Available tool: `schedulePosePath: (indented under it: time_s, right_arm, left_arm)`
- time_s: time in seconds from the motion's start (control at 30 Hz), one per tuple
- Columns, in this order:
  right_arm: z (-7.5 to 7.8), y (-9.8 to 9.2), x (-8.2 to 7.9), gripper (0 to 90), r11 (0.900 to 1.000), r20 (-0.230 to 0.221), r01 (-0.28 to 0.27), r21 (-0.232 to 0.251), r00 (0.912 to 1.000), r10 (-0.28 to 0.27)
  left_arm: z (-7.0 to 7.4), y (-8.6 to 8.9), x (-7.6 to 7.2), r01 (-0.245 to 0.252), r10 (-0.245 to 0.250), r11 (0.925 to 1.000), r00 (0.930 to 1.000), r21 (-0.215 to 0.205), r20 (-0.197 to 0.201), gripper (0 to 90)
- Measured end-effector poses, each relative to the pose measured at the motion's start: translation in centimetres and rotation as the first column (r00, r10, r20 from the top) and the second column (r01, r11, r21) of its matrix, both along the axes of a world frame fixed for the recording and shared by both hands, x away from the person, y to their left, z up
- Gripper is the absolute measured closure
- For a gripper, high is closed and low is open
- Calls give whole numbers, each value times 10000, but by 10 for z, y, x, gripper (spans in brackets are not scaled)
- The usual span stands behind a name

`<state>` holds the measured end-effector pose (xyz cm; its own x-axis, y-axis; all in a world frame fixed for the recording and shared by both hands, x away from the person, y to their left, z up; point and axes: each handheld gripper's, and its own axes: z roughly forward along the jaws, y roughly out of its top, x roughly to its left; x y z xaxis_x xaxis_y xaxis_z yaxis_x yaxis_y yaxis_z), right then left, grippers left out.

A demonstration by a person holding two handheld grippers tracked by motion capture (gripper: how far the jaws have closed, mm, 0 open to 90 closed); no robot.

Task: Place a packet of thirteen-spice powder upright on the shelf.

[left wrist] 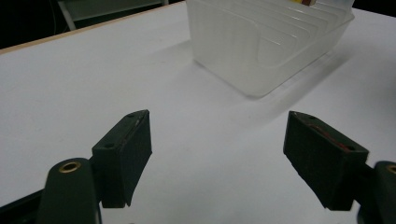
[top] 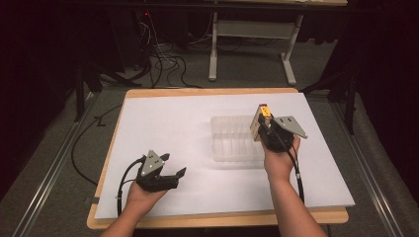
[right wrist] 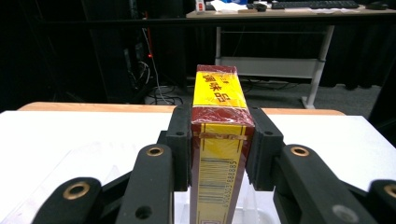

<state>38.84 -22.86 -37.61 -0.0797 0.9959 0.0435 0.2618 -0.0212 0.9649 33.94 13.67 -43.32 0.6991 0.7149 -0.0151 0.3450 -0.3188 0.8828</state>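
1. While the right claw hovers over the right end of the clear plastic rack, it clamps a yellow and dark red box between its two pads.
2. Right gripper view: box stands upright between the jaws, one pad pressed flat on each long side. Barcode face toward the camera, yellow top with red characters above the pads. Box top rises clear above the jaw tips; its lower end runs out of frame at the bottom.
3. High view: box juts forward from the claw, tilted, above the rack's right end. Cannot tell whether it touches the rack.
4. Rack: translucent, ribbed into narrow slots, sitting mid-right on the white sheet that covers the table.
5. Left claw rests low near the front-left of the sheet, well apart from the rack and the box. Jaws parted, nothing between them.
6. Left gripper view: both black pads stand apart over bare white sheet; rack lies ahead of them, a slip of yellow and red just showing past its far rim.
7. Person's hands grip both tools from the near edge; cables trail back off each.
8. Beyond the table: grey floor, loose cables, a white desk frame.
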Motion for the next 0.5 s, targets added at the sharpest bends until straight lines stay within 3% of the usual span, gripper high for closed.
schedulePosePath:
  time_s: [0.5]
  right_arm:
    - [-9,1,3,679,9992,-159,387,86,9991,-385]
  left_arm:
    - [0,0,0,42,-41,10000,10000,30,-41,242]
